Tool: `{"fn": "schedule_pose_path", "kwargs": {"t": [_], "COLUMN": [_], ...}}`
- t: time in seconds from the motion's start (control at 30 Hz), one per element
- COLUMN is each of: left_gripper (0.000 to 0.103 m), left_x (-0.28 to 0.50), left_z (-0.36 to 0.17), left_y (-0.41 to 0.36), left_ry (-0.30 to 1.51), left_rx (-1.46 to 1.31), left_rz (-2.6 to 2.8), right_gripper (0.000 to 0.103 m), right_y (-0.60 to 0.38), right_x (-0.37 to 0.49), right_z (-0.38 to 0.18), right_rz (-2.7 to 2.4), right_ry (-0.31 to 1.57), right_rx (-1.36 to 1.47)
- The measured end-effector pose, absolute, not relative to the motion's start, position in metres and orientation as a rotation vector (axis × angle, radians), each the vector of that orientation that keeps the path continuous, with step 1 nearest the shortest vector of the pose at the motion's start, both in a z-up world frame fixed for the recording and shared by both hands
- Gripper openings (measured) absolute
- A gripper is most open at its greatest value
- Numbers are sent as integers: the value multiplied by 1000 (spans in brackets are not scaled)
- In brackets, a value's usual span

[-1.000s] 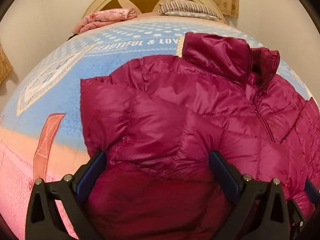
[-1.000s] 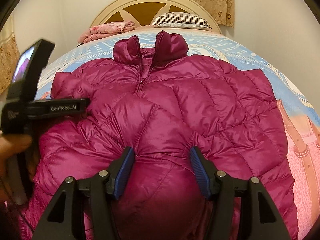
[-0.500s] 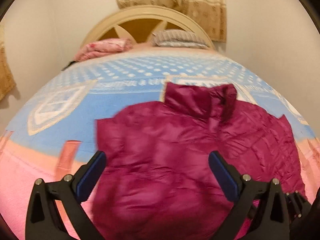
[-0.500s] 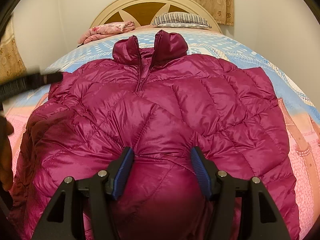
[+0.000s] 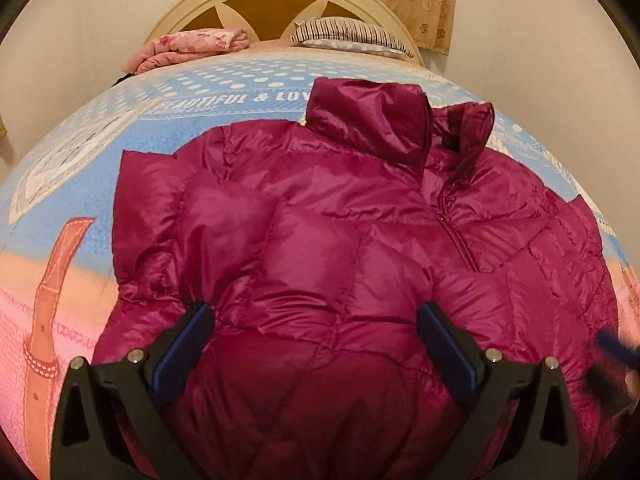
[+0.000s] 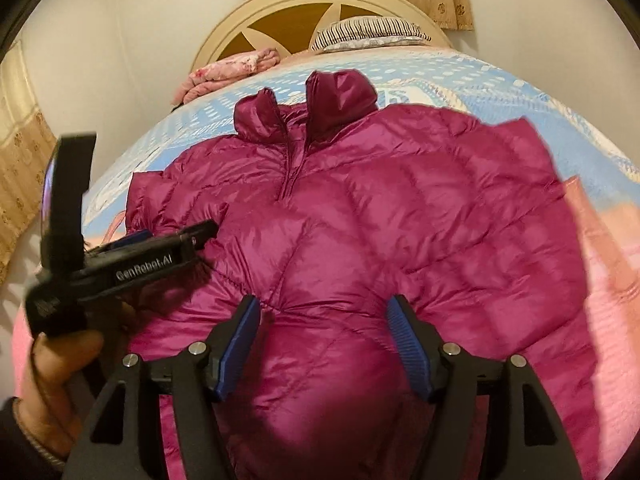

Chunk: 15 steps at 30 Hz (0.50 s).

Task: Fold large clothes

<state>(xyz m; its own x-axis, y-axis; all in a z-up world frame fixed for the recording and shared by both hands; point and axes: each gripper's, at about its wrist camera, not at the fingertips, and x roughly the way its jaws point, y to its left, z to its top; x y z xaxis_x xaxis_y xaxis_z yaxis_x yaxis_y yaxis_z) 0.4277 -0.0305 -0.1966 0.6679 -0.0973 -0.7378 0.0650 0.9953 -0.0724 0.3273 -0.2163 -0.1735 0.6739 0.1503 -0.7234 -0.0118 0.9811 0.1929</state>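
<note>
A magenta puffer jacket [image 5: 320,220] lies front up on the bed, collar toward the headboard, its left sleeve folded in. My left gripper [image 5: 314,312] hovers over the jacket's lower left, open wide, with nothing pressed between the pads. It also shows from the side in the right wrist view, as the left gripper [image 6: 160,248] in a person's hand [image 6: 52,380]. My right gripper [image 6: 323,304] is over the jacket [image 6: 400,200] at its lower middle. Its jaws are opening, and a puffy fold still bulges between the pads, with creases running out from both fingertips.
The bed cover [image 5: 160,128] is blue, peach and pink with printed letters. A folded pink blanket [image 5: 188,44] and a striped pillow [image 5: 344,34] lie against the cream headboard [image 5: 280,0]. White walls stand close on both sides, and a curtain [image 6: 20,160] hangs at the left.
The left gripper pulled back from the jacket, then came in again over its lower left and is back in the right wrist view. The right jaws spread slightly wider and that view tilted.
</note>
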Motion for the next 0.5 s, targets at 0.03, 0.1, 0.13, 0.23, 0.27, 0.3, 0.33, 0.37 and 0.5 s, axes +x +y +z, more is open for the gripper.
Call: {"fn": "schedule_pose_path", "kwargs": {"t": [0.03,0.1,0.13,0.23,0.27,0.3,0.33,0.37,0.5], "left_gripper": [103,103,103,103,103,103,103,103,103], "left_x": [427,434,434,430,429,429,429,429,431], "left_z": [-197,-198,-198,-196,-196,-196,-196,-197,-197], "left_y": [-32,-33,-32,-26,-25,-23,-24,-23,-21], "left_ry": [834,833,833,828,826,825,825,824,824], "left_rx": [-37,-43,-48,-65,-68,-70,-72,-75,-81], "left_rz": [-89,-92,-94,-100,-101,-102,-103,-104,-106], "right_gripper": [67,68,69,71,71,71,71,71,71], "right_y": [-219,-225,-230,-237,-240,-243,-247,-250,-256], "right_x": [331,346,359,406,427,443,463,485,547], "right_z": [-160,-135,-124,-101,-97,-95,-94,-94,-100], "right_rz": [106,128,137,86,72,61,43,27,-29], "right_ry": [813,805,814,820,832,850,874,897,934], "right_rx": [185,213,232,199,187,197,215,221,196]}}
